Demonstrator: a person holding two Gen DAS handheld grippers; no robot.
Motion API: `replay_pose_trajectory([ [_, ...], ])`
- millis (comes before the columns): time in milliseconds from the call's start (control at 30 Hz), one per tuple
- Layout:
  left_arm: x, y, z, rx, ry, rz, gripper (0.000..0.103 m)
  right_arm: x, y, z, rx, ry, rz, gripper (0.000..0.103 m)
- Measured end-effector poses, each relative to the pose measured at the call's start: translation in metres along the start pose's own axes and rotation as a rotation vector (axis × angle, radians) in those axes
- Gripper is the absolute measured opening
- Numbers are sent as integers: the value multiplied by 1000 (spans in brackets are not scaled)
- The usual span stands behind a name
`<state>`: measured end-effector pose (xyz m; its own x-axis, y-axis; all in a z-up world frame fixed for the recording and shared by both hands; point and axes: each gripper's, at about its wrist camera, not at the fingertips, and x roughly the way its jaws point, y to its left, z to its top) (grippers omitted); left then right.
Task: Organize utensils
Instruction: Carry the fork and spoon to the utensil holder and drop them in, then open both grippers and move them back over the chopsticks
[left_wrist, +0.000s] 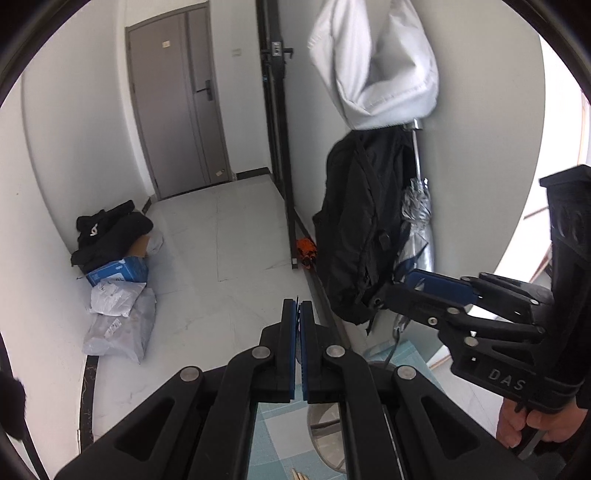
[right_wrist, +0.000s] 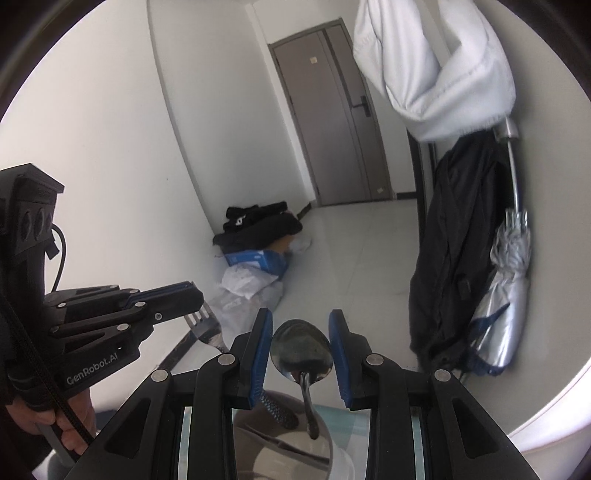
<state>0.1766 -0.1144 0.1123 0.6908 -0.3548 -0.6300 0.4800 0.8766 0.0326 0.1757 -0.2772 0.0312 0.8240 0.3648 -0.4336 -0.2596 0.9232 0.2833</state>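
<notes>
Gleaming steel spoon (right_wrist: 301, 345), bowl upward.

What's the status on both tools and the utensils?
Left tool shut, nothing visibly held. Right tool part open, spoon bowl between pads; contact unclear. Fork beside left tool. Nothing in the way.

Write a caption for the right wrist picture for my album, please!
A spoon sits between the open fingers of the right gripper, a fork beside it.

My claws (right_wrist: 301, 345) are black with blue pads (right_wrist: 258, 350). The spoon (right_wrist: 301, 350) is shiny silver. The door (left_wrist: 177, 110) is grey. The cloth (left_wrist: 288, 428) has blue and white squares.
</notes>
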Motion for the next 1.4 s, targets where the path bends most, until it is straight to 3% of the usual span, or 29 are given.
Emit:
replay_pose_trajectory([
  [433, 30, -11, -19, 8, 122, -69, 2, 13, -15, -34, 60, 80, -5, 26],
  [500, 31, -3, -19, -41, 146, -82, 8, 9, -17, -36, 72, 76, -20, 28],
  [633, 24, 13, -18, -140, 134, -81, 44, -7, -26, -43, 111, 69, -47, 28],
  [833, -1, 28, -21, -245, 83, -37, 62, -36, -26, -52, 138, 53, -77, 40],
  [967, -23, 30, -33, -293, 47, 26, 80, -58, -13, -51, 119, 19, -86, 52],
  [1133, -49, 31, -56, -368, 2, 75, 85, -80, 8, -55, 100, -8, -72, 66],
  [1400, -94, 24, -92, -433, -86, 167, 101, -108, 46, -82, 44, -46, -38, 85],
])
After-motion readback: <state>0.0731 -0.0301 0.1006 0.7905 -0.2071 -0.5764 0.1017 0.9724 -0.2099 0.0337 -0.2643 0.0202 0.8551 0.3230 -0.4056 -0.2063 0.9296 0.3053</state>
